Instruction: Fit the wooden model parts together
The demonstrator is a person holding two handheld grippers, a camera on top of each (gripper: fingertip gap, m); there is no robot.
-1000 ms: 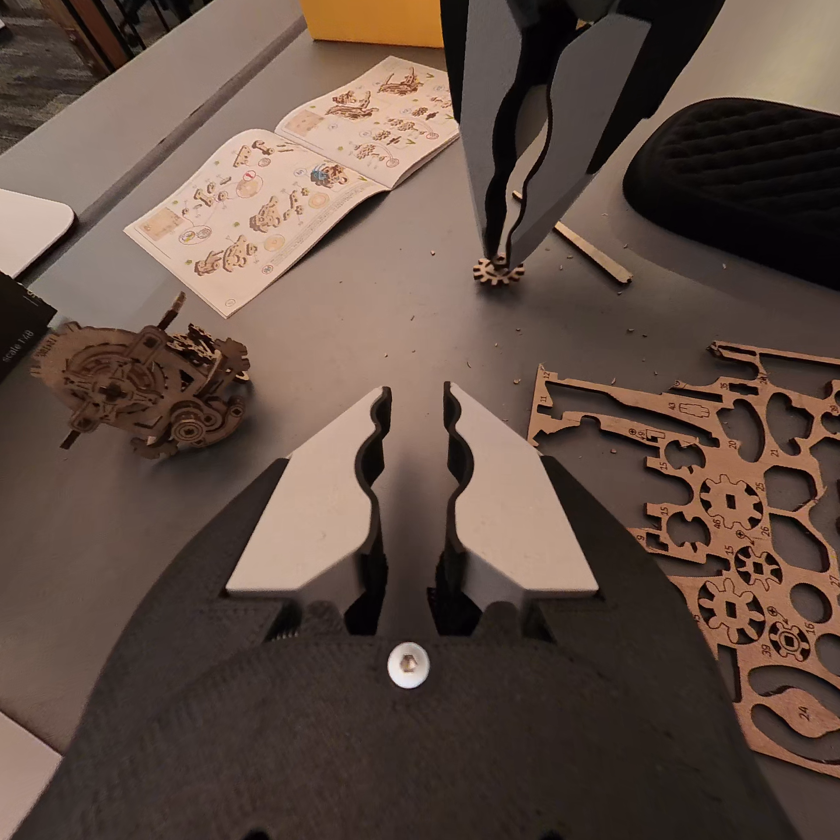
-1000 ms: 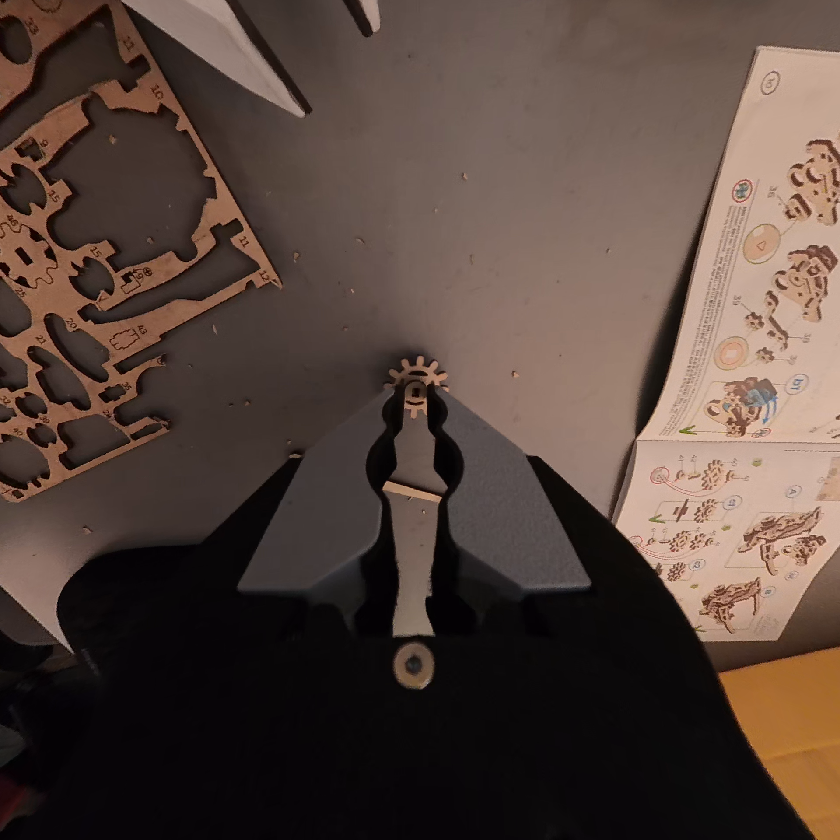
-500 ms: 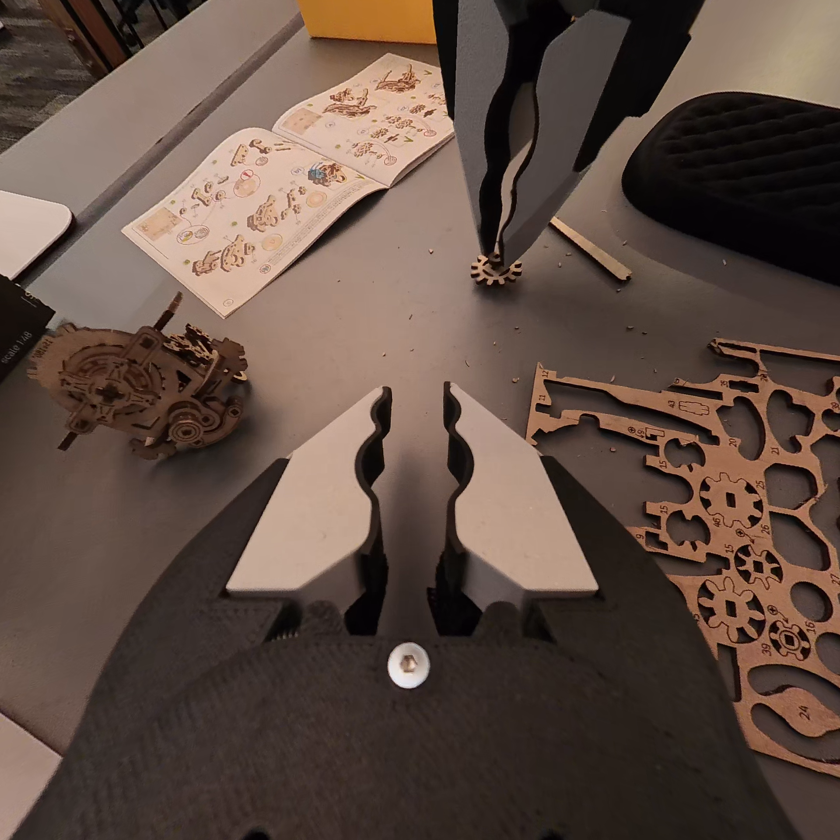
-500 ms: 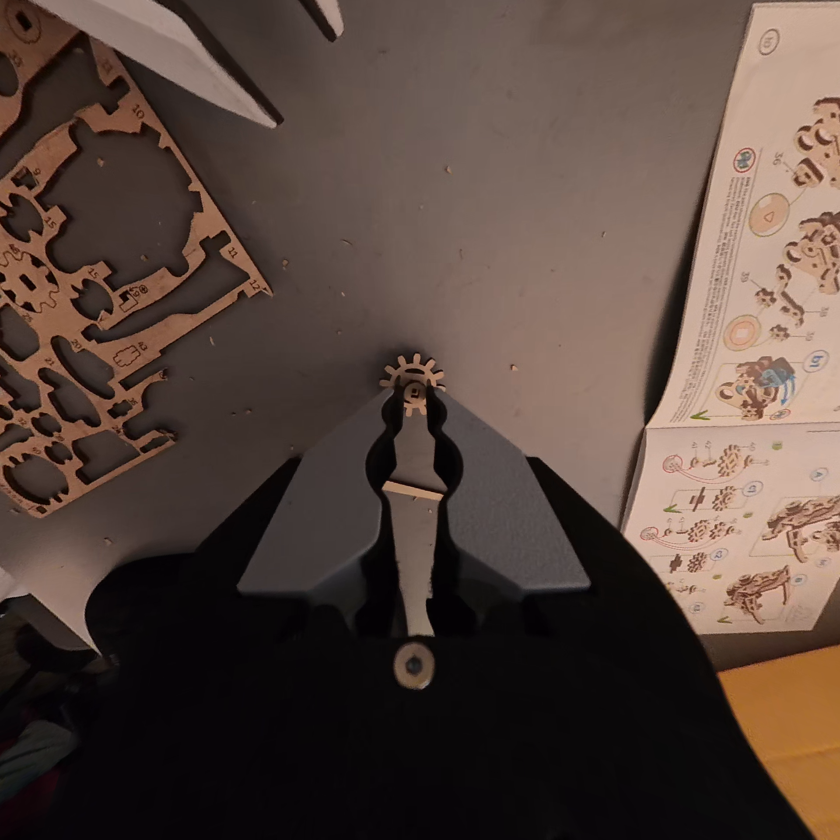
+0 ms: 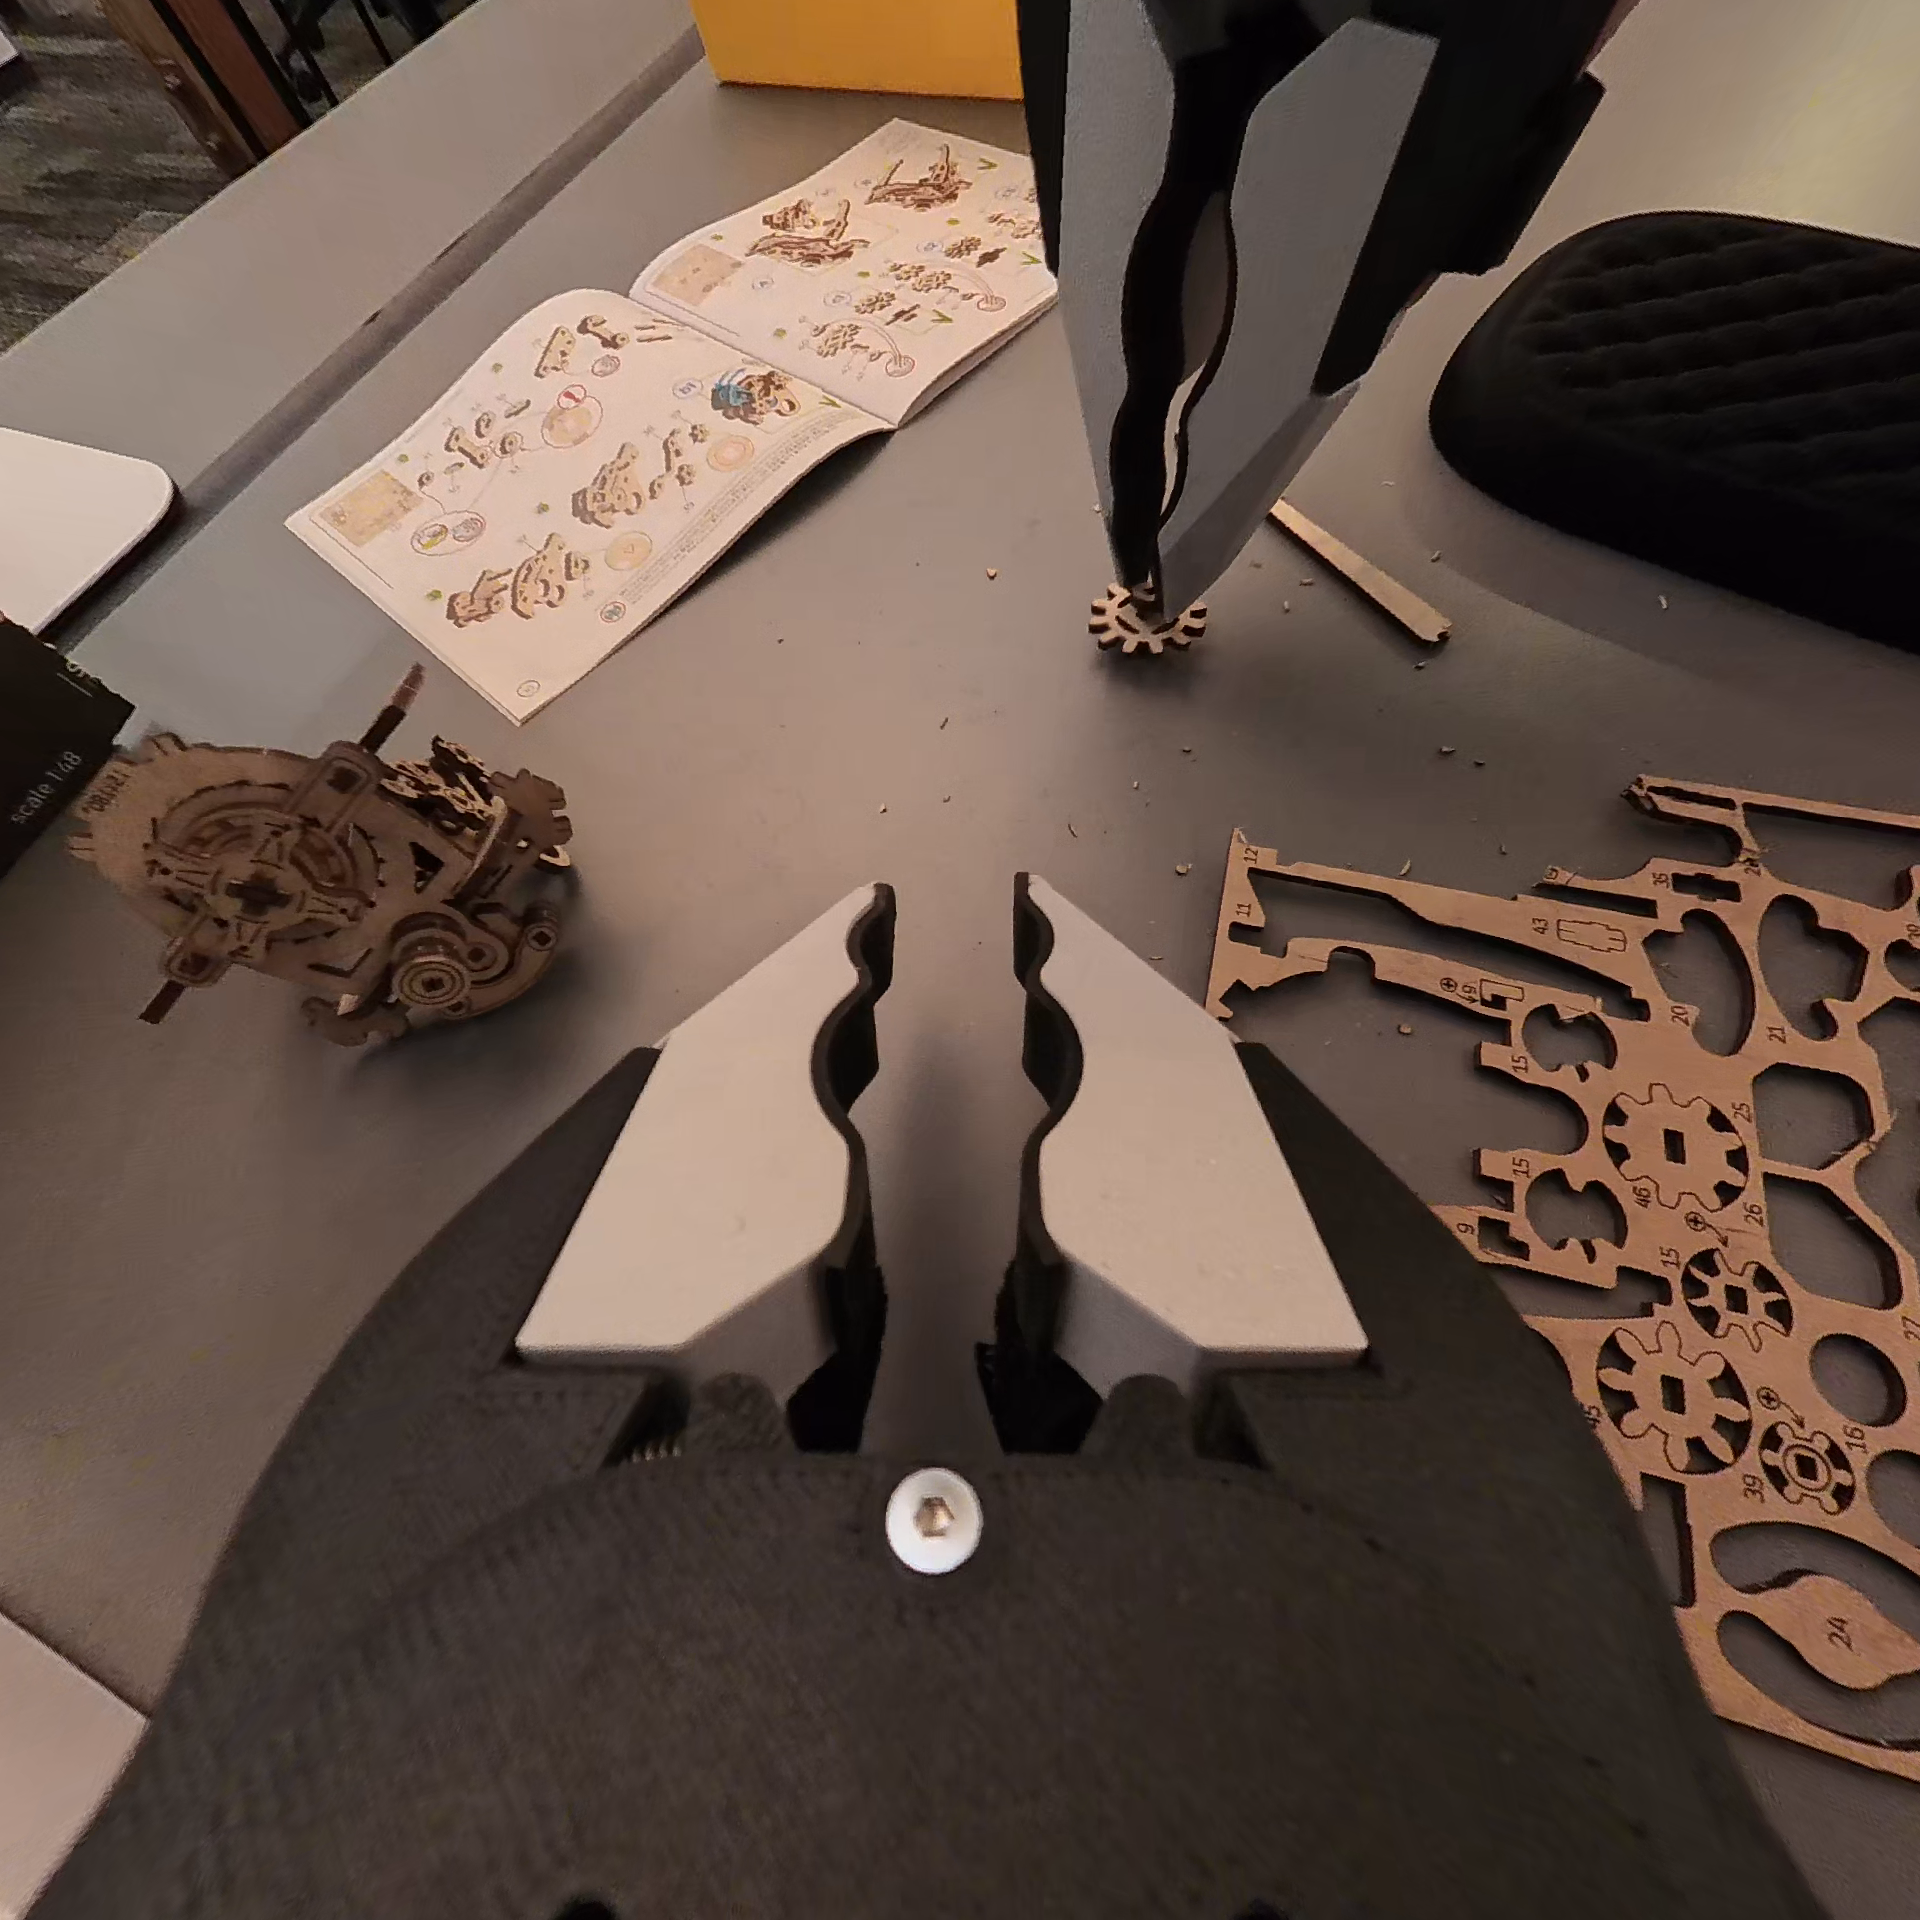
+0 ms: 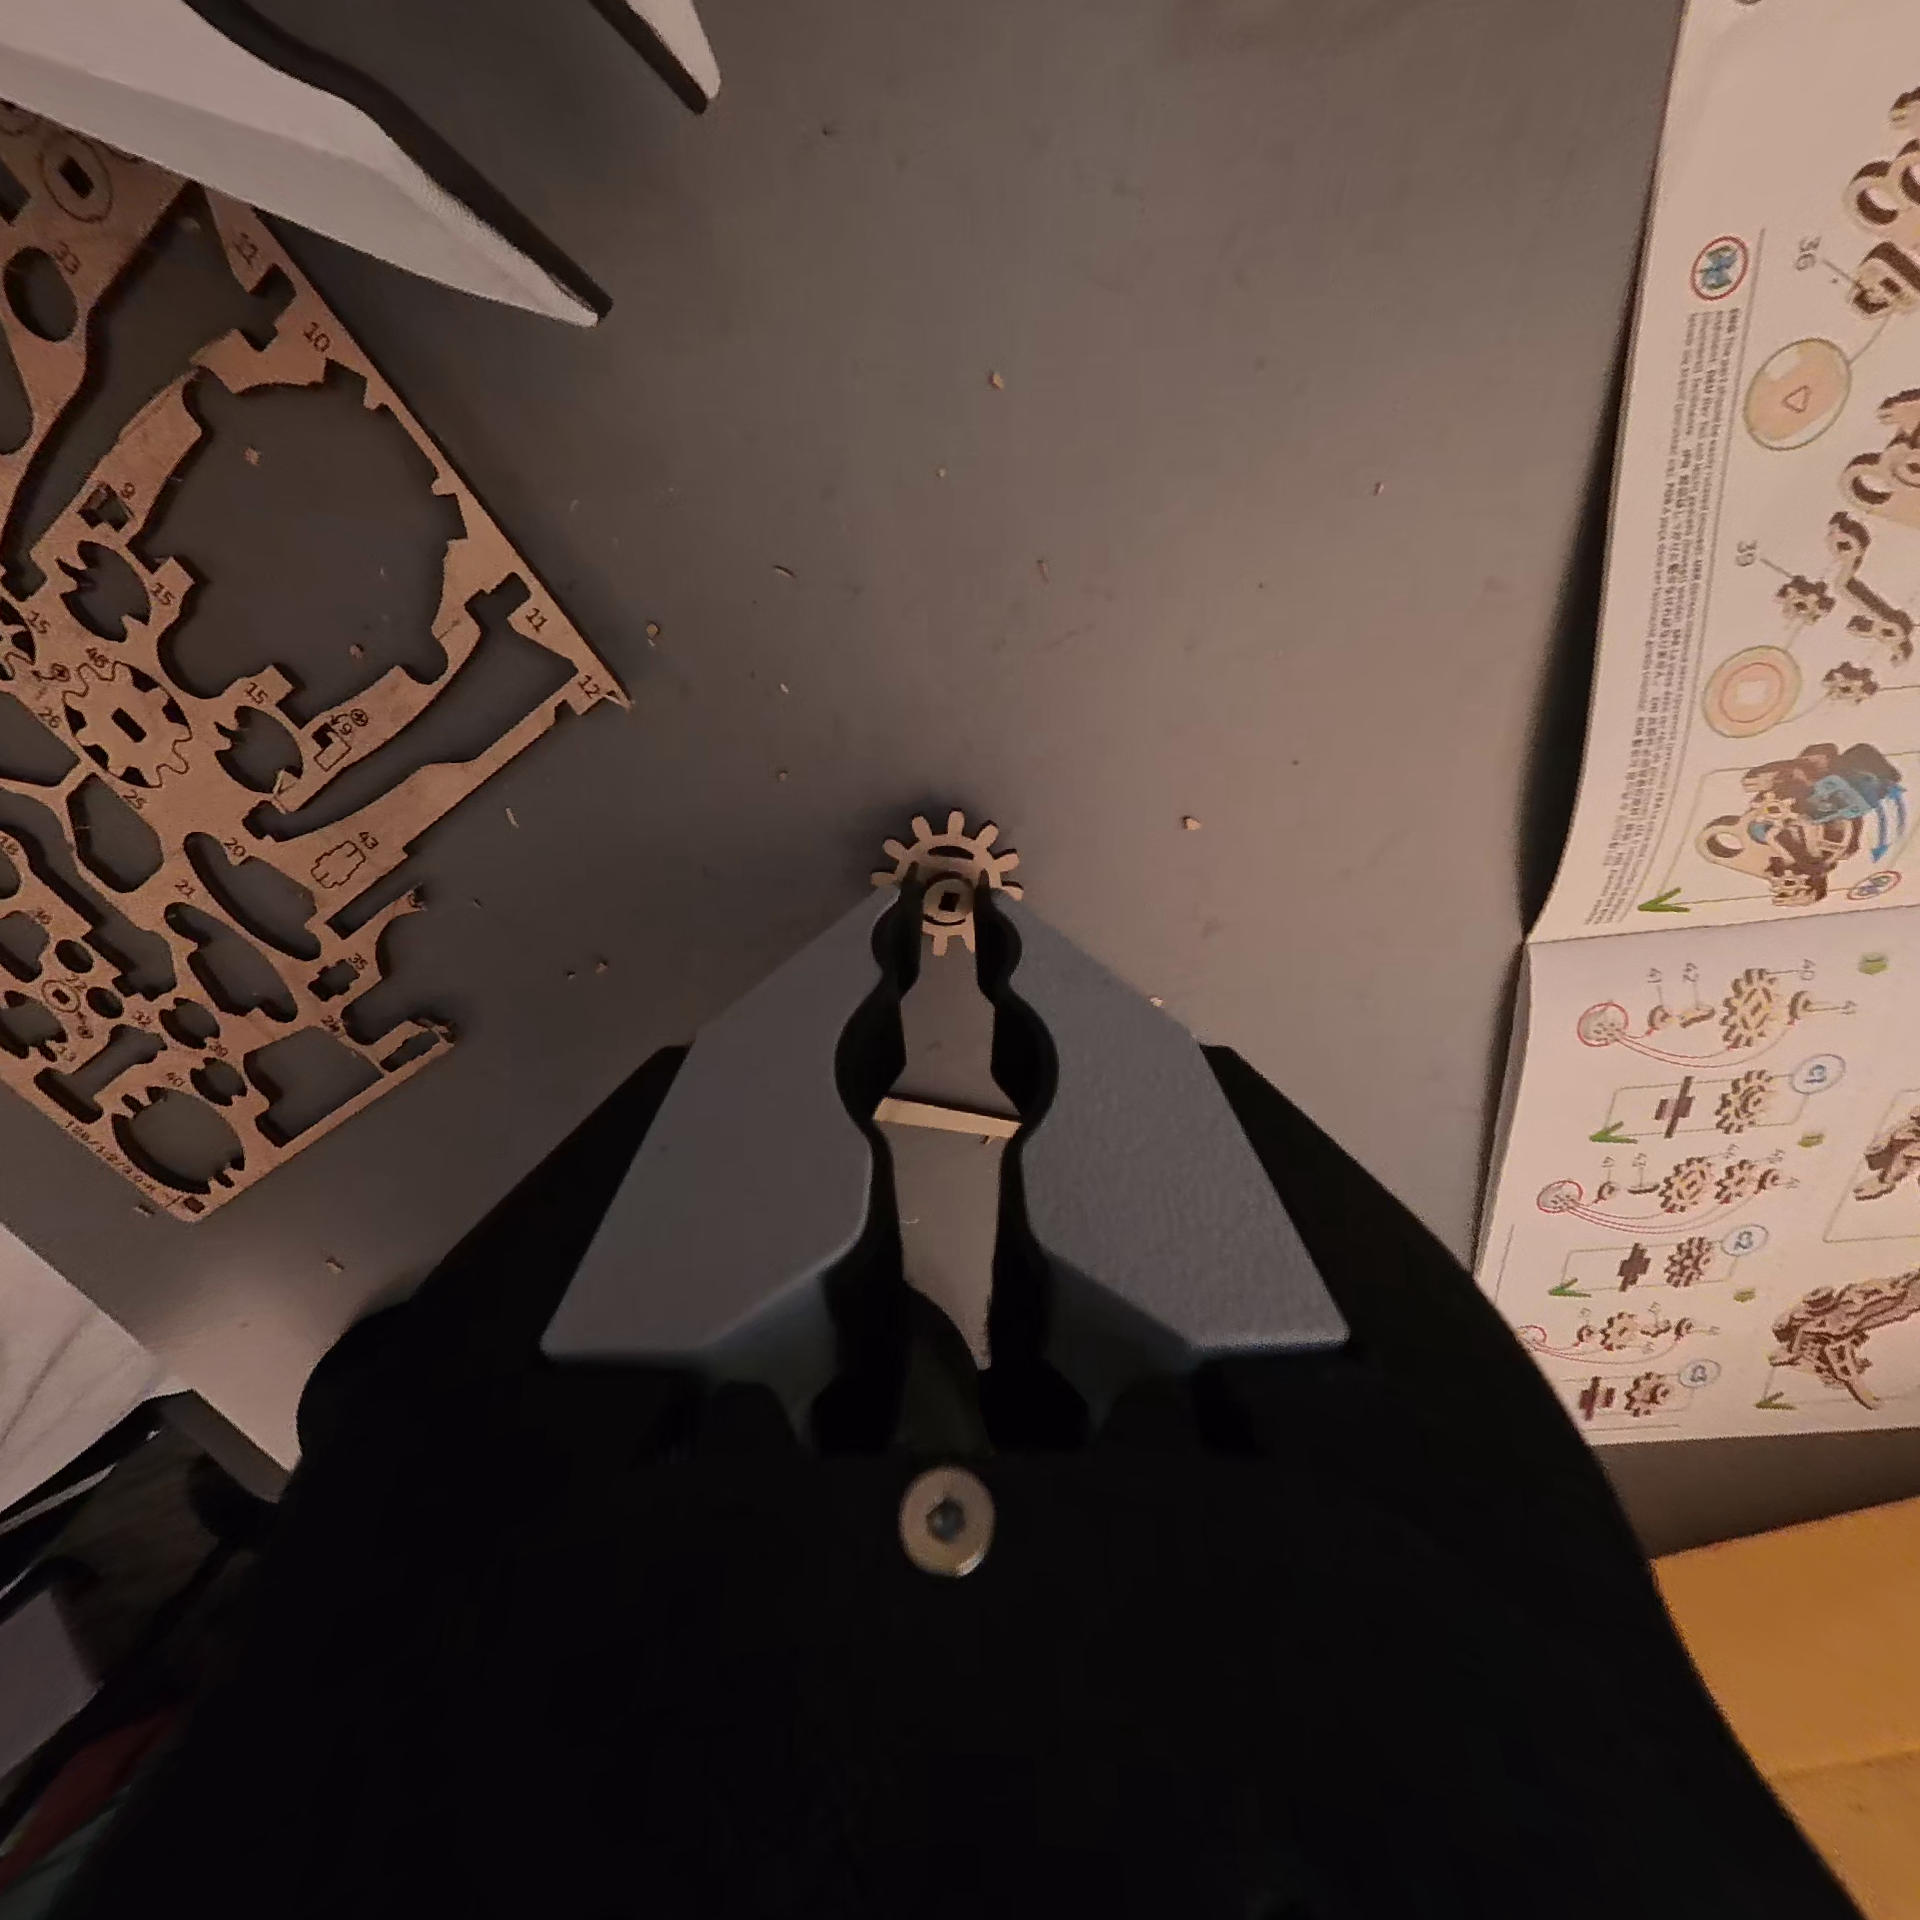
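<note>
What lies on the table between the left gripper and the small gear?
Only bare grey table with tiny wood crumbs lies between the left gripper and the small gear, shown in the left wrist view.

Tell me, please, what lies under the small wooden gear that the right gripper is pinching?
Under the small wooden gear only the grey table shows, scattered with wood crumbs. The right gripper covers the gear's near edge, so whether the gear rests on the table or hangs just above it cannot be seen.

A yellow box [image 5: 873, 47] sits at the worktop's [image 5: 727, 790] far edge. A black cushion [image 5: 1704, 416] lies at its right edge, with a white pad [image 5: 73, 530] at the left.
</note>
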